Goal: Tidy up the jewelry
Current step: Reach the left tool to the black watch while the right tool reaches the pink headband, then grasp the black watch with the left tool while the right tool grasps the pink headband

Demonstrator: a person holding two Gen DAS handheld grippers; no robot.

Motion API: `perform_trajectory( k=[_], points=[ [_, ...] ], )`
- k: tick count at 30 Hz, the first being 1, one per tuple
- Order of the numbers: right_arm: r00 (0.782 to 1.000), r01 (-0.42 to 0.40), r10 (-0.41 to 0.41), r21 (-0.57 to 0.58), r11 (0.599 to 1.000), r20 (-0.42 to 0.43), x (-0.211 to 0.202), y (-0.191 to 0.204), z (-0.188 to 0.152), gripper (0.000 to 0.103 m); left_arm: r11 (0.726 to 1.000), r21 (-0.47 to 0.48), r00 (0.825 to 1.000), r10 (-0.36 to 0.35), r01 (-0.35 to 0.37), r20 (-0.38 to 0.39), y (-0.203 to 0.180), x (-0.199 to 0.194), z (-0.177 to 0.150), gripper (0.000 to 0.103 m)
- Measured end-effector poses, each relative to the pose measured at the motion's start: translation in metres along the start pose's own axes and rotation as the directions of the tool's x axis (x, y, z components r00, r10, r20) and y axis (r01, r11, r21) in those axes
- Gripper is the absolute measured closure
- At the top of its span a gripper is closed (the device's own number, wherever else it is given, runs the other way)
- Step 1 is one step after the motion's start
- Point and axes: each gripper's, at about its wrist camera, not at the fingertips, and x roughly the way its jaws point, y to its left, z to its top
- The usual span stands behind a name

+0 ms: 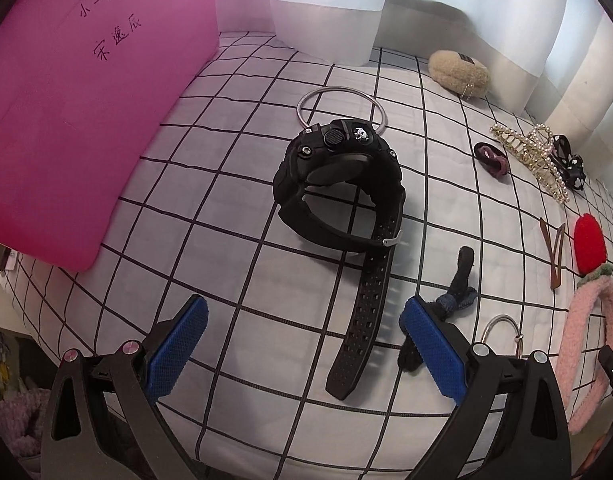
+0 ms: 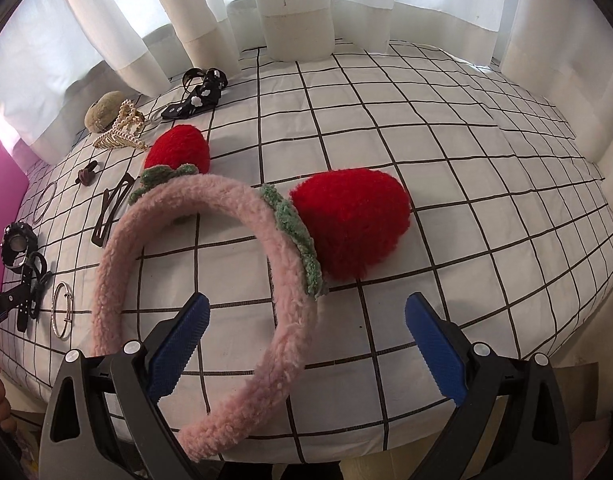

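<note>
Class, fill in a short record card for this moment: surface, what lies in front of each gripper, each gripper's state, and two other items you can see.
surface: white checked sheet
left gripper: open, holding nothing
in front of left gripper: black watch, strap end lying between the fingers
right gripper: open, holding nothing
in front of right gripper: pink headband with red strawberries
other items: pearl claw clip; silver bangle behind the watch

White bedsheet [image 1: 234, 184] with black grid lines, spread flat. Pink folder [image 1: 78, 120] with dark handwriting, lying on the sheet at the left edge. White curtains [image 2: 294, 12] hanging in folds behind, hems touching the far edge of the sheet.
</note>
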Motion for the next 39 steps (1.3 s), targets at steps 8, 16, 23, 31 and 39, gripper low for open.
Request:
perform_trajectory(
  k=[8, 16, 23, 31, 39],
  points=[
    [1.000, 0.017, -0.017, -0.021, 1.000, 0.003, 0.013, 0.005, 0.005, 0.009, 0.999, -0.040, 1.000, 0.017, -0.016, 0.014, 0.005, 0.012, 0.018, 0.006],
    [0.999, 0.039, -0.039, -0.040, 0.998, 0.012, 0.018, 0.011, 0.013, 0.009, 0.999, -0.032, 1.000, 0.009, -0.009, 0.015, -0.005, 0.022, 0.032, 0.006],
    [0.999, 0.048, -0.048, -0.056, 0.997, 0.016, 0.022, 0.014, 0.019, 0.009, 0.999, -0.041, 1.000, 0.016, -0.015, 0.023, -0.011, 0.034, 0.048, 0.006],
    [0.998, 0.052, -0.050, -0.054, 0.997, 0.041, 0.024, 0.013, 0.023, 0.009, 0.999, -0.036, 0.997, 0.016, -0.013, 0.077, -0.014, 0.038, 0.056, 0.005],
    [0.998, 0.045, -0.042, -0.066, 0.997, 0.055, 0.025, 0.015, 0.022, 0.010, 1.000, -0.019, 0.988, 0.006, -0.004, 0.153, -0.015, 0.029, 0.041, 0.020]
  ],
)
